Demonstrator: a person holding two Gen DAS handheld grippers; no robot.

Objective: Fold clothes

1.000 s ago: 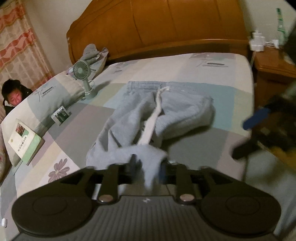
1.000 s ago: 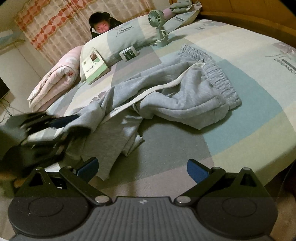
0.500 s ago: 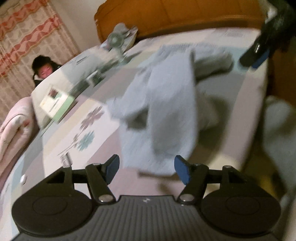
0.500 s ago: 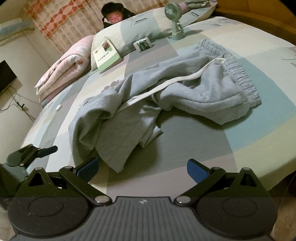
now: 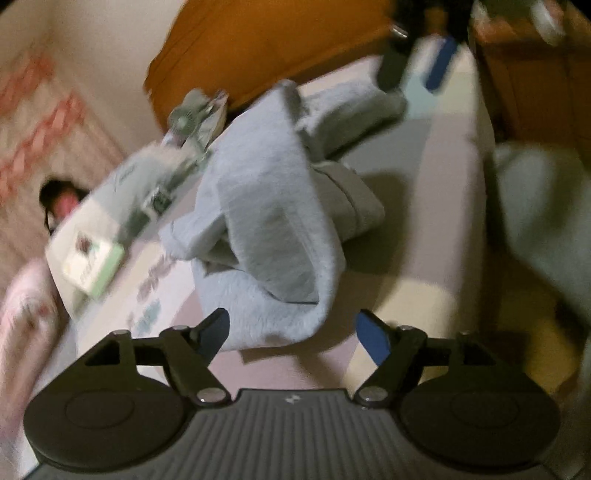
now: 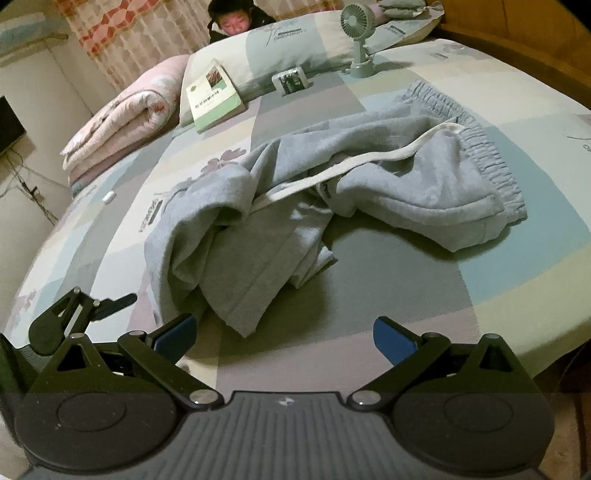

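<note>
Now both grippers, left (image 5: 291, 332) and right (image 6: 284, 338), gape empty; we'd grab the pants (image 6: 332, 192) hem corners & pull flat.

A patchwork-sheeted bed (image 6: 480, 280) with wooden headboard (image 5: 266, 48) stands before a pink-patterned curtain (image 6: 122, 33), dimly lit.

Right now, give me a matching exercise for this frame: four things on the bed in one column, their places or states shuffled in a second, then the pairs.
Things:
1. grey sweatpants
2. green book
3. small fan
4. pink quilt

States:
A. rolled up at the bed's edge
B. standing upright by the pillow
C. crumpled mid-bed
D. leaning against the pillow

Pairs: 1-C, 2-D, 3-B, 4-A
</note>
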